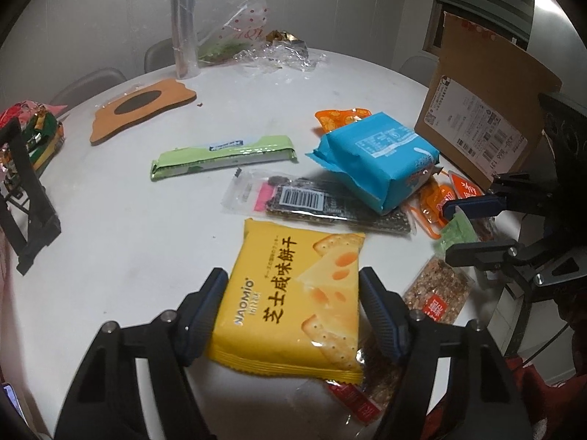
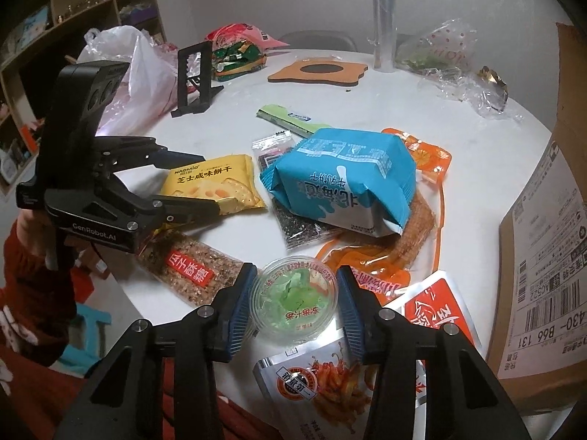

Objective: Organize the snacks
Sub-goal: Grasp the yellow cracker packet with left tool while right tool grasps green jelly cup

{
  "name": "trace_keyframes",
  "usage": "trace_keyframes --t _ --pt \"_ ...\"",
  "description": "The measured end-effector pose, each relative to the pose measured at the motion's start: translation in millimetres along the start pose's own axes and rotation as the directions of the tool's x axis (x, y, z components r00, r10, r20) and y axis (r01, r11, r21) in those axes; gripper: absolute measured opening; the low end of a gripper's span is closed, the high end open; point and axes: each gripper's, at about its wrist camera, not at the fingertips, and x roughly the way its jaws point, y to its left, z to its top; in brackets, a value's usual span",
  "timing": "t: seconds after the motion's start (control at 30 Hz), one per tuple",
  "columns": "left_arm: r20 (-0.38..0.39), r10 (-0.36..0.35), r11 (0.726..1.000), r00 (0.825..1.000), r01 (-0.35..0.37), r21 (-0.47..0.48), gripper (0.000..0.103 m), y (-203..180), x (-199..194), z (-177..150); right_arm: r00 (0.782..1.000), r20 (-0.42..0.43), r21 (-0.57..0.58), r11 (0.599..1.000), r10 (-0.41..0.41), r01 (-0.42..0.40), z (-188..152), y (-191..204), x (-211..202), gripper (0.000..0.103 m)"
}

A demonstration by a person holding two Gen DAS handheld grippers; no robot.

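Note:
My left gripper [image 1: 293, 289] straddles a yellow cheese cracker pack [image 1: 293, 293] on the white table [image 1: 128, 227]; its pads touch the pack's two sides. It also shows in the right wrist view [image 2: 205, 179], closed on the pack [image 2: 216, 183]. My right gripper [image 2: 293, 297] has its pads against a clear green jelly cup [image 2: 293, 297]. In the left wrist view the right gripper [image 1: 451, 231] is at the right by the cup [image 1: 458, 231]. A blue biscuit bag [image 1: 378, 165] lies on a dark seaweed pack [image 1: 304, 201].
A cardboard box [image 1: 484, 110] stands at the right. A green wafer bar [image 1: 223, 156], seed brittle bars [image 2: 183, 271], orange and red snack packs [image 2: 436, 308], a black stand [image 1: 25, 198], a candy bag [image 1: 40, 135], a cork coaster [image 1: 143, 108] and clear wrappers [image 1: 279, 55] lie around.

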Motion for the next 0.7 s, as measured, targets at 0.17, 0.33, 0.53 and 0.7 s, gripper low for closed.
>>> trace_keyframes --t 0.17,0.33,0.53,0.7 --pt "0.002 0.007 1.0 1.0 -0.007 -0.009 0.07 2.7 -1.3 0.5 1.0 0.012 -0.006 1.0 0.002 -0.002 3.6 2.6 -4.8 0.04" --pt "0.017 0.011 1.0 1.0 -0.01 -0.017 0.07 5.2 -7.2 2.7 1.0 0.029 -0.019 1.0 0.007 -0.006 7.5 6.9 -10.9 0.04" --pt "0.051 0.021 1.0 0.998 -0.02 -0.016 0.07 3.1 -22.0 7.3 0.999 0.054 -0.053 0.999 0.006 -0.003 16.3 16.6 -21.7 0.04" --pt "0.1 0.03 0.999 0.995 -0.029 -0.016 0.07 1.8 -42.1 19.6 0.995 0.098 -0.078 0.997 0.005 0.003 27.9 21.7 -39.5 0.04"
